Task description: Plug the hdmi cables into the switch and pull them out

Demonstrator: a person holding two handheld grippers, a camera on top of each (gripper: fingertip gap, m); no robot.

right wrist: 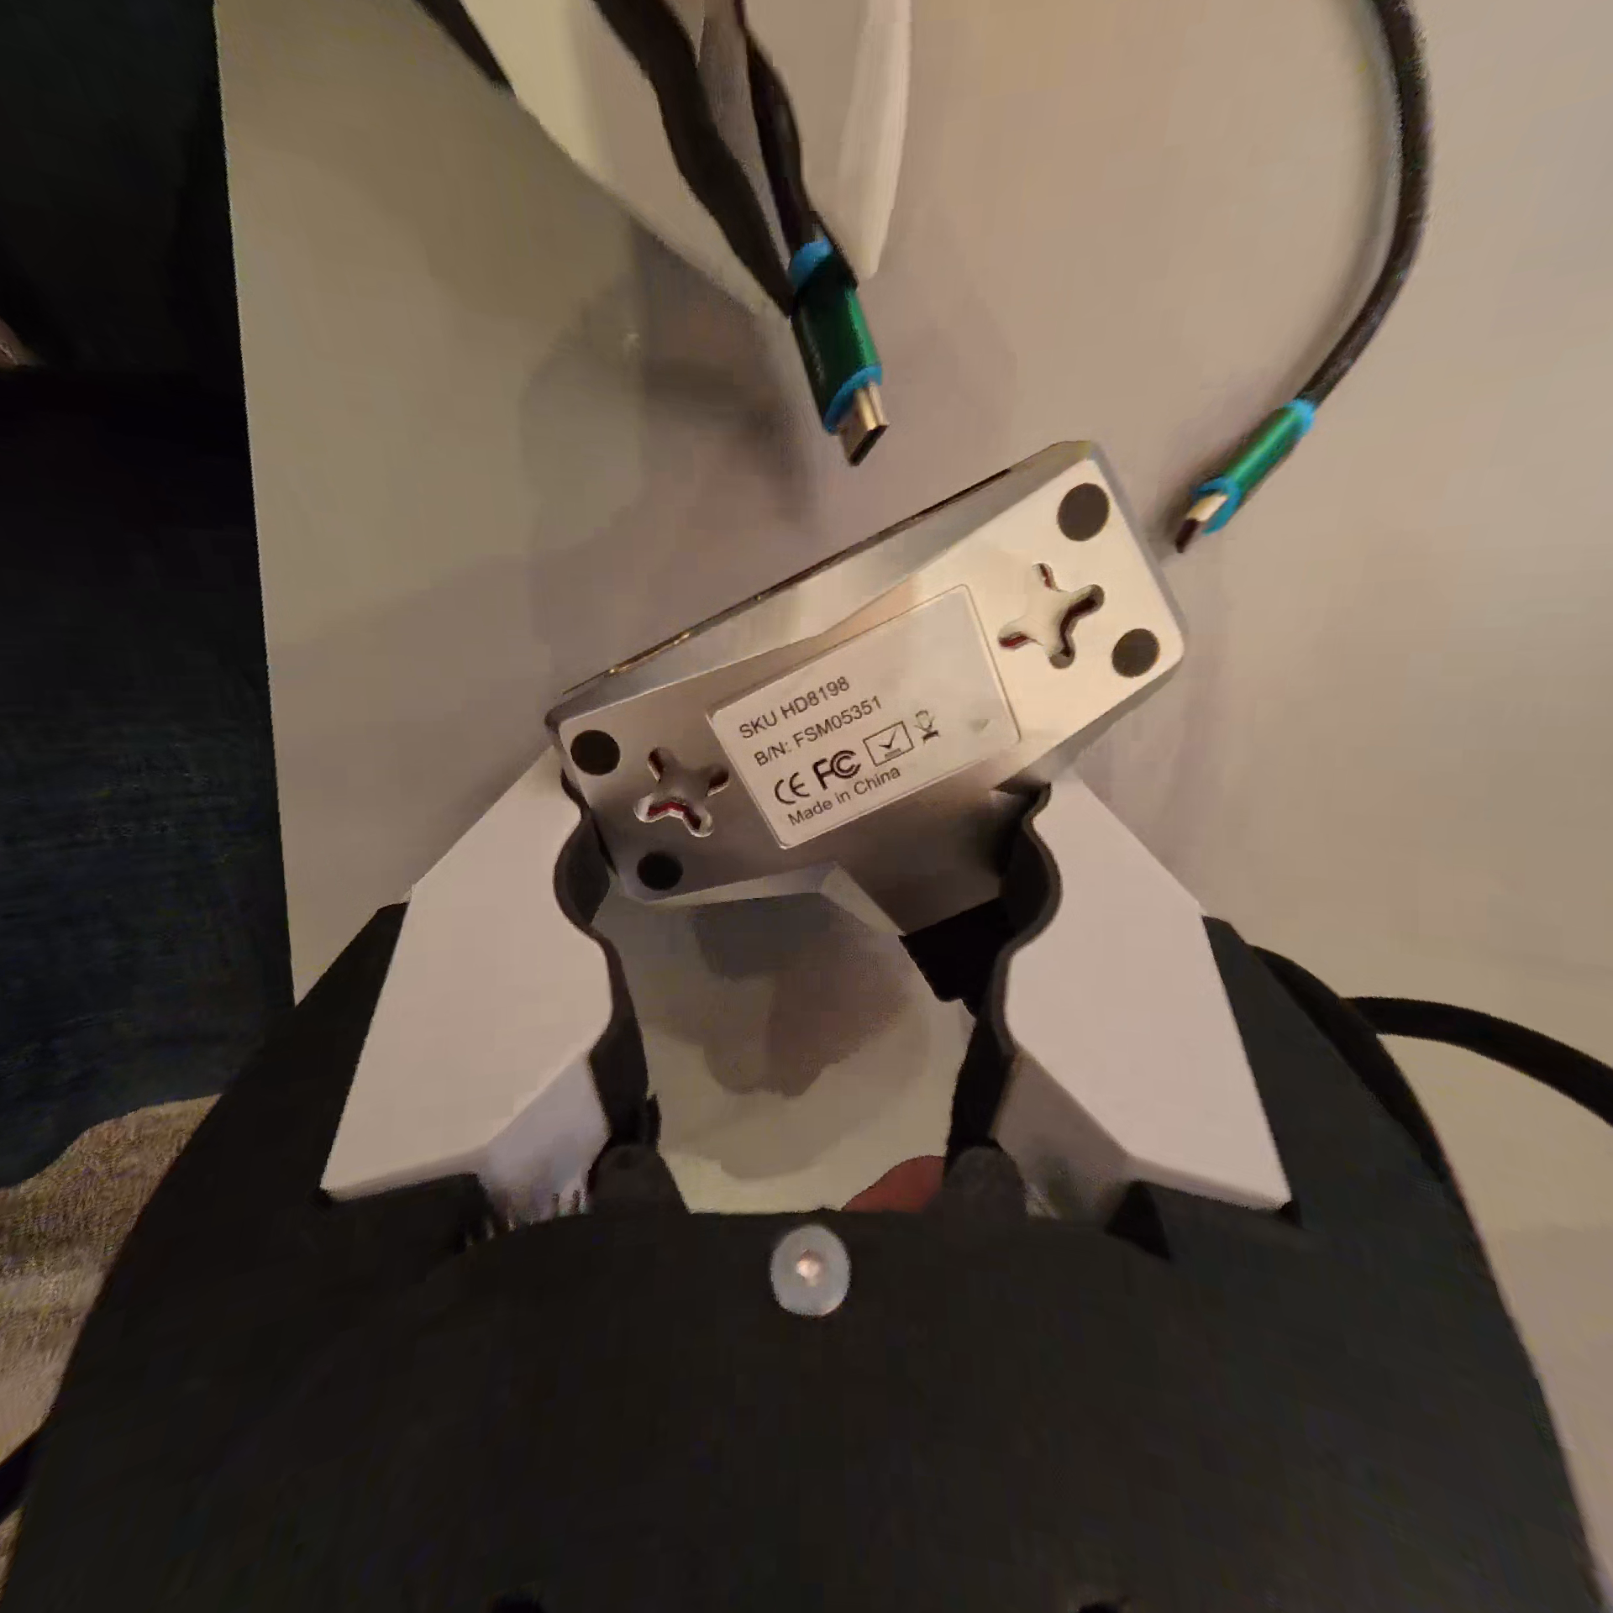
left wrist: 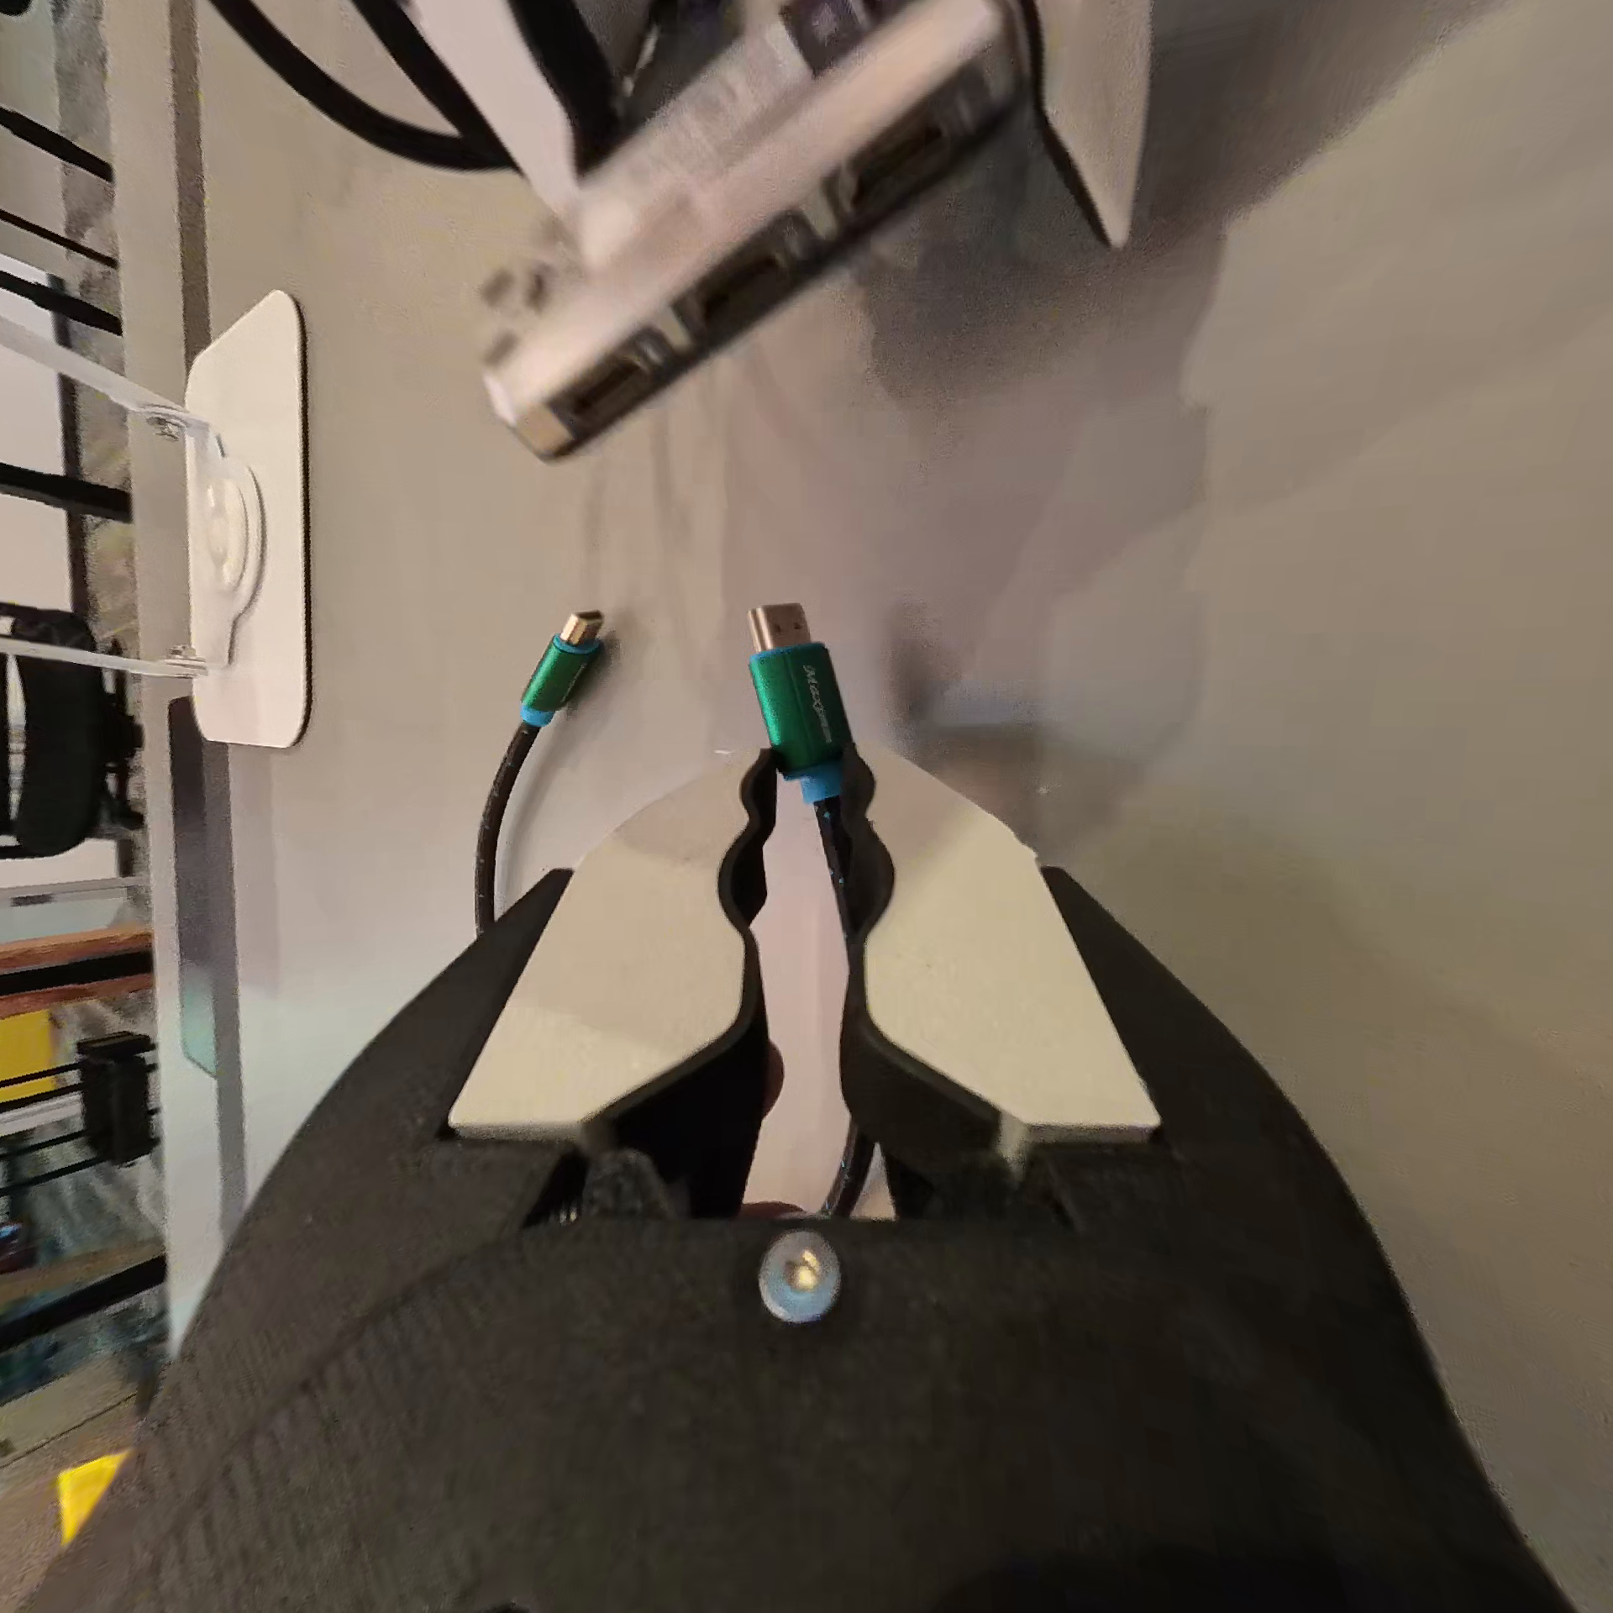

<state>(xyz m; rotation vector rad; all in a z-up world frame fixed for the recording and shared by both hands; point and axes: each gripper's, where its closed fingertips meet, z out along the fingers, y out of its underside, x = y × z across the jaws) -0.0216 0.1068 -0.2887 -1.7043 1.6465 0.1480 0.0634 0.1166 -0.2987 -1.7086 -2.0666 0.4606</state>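
Observation:
My left gripper (left wrist: 812,772) is shut on a green HDMI plug (left wrist: 790,694) at its blue collar, metal tip pointing forward. The silver switch (left wrist: 751,262) hangs blurred ahead of it with a row of ports facing the plug, a gap between them. My right gripper (right wrist: 803,829) is shut on the switch (right wrist: 873,689), its labelled underside toward the camera. The held plug (right wrist: 838,349) shows just above the switch's far edge, apart from it. A second green HDMI plug (left wrist: 563,668) lies loose on the table, also in the right wrist view (right wrist: 1239,480).
A white plate with a clear bracket (left wrist: 249,524) sits at the table's left edge (left wrist: 196,873). Black cables (left wrist: 375,105) loop behind the switch. A black cable (right wrist: 1484,1039) trails off to the right of my right gripper. Dark fabric (right wrist: 113,698) lies beyond the table's edge. The left gripper's tips are roughly 9 cm from the right gripper's.

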